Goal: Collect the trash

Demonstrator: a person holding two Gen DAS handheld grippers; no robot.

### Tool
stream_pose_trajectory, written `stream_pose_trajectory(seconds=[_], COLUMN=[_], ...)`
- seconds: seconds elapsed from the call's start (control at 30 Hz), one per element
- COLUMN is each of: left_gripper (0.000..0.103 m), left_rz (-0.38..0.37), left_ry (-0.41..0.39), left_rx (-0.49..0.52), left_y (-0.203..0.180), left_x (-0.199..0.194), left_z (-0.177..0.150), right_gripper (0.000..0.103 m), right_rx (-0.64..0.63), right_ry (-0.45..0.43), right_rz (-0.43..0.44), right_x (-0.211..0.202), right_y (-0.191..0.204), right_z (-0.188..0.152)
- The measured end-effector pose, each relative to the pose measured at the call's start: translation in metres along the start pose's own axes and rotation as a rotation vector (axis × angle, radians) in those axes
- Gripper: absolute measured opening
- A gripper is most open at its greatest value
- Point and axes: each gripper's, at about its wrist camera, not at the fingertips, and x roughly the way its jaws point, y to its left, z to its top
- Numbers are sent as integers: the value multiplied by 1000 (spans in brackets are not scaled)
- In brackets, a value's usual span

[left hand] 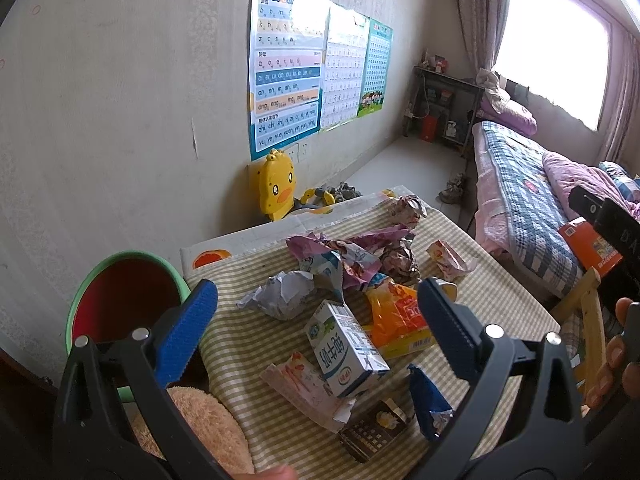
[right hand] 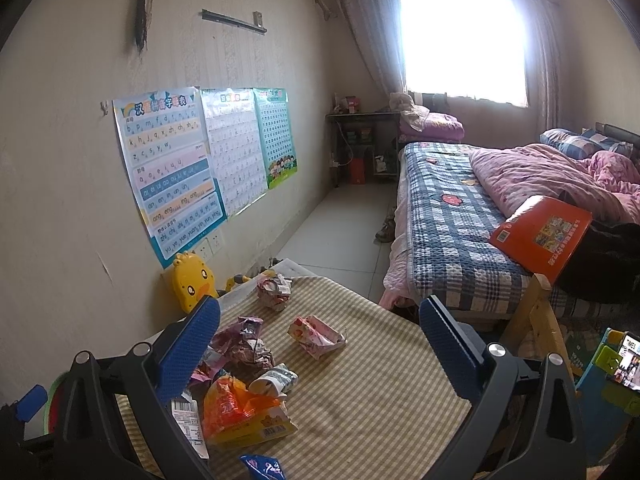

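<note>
— Trash (left hand: pixel 352 276) covers the table (left hand: pixel 472 304), right? What can you read on it?

— The milk carton (left hand: pixel 346 350) near the front carries "纯牛奶" in blue characters. The orange and yellow snack bag (left hand: pixel 394 320) just behind it has red lettering I can't make out. The rest is crumpled: a grey paper ball (left hand: pixel 280 294), a purple wrapper (left hand: pixel 348 252), a pink-and-white wrapper (left hand: pixel 450 260) off to the right, a flattened pink packet (left hand: pixel 304 384), a dark box (left hand: pixel 374 432) and a blue wrapper (left hand: pixel 428 408) at the near edge.

— And on the wall?

— Three posters (right hand: pixel 208 160). The nearest one is a pinyin chart: "b p m f", "zh ch sh", "ang eng ing ong".

— The bin?

— One green bin (left hand: pixel 124 300) with a red inside, left of the table.

— The grippers?

— The left gripper (left hand: pixel 316 312) hangs over the pile with its blue pads wide apart, holding nothing. The right gripper (right hand: pixel 320 344) is spread just as wide above the striped cloth, also empty. An orange book (right hand: pixel 540 236) lies on the bed (right hand: pixel 452 224).
</note>
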Motion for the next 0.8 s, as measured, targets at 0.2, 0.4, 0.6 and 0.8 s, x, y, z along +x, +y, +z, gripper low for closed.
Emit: stream_pose_trajectory(seconds=[0.2, 0.4, 0.6, 0.8], left_gripper=[98, 98, 98, 98], left_rz=[7, 15, 14, -35], left_ry=[1, -10, 29, 244], left_rx=[-7, -22, 4, -41], left_y=[1, 7, 16, 32], left_x=[1, -1, 3, 47], left_z=[1, 1, -9, -40], right_gripper=[95, 95, 95, 95], right_rx=[-2, -27, -80, -90], right_ry=[8, 41, 145, 206], right_rz=[0, 23, 49, 57], right_x=[1, 0, 10, 18], right_y=[2, 7, 13, 18], right_z=[0, 3, -4, -12])
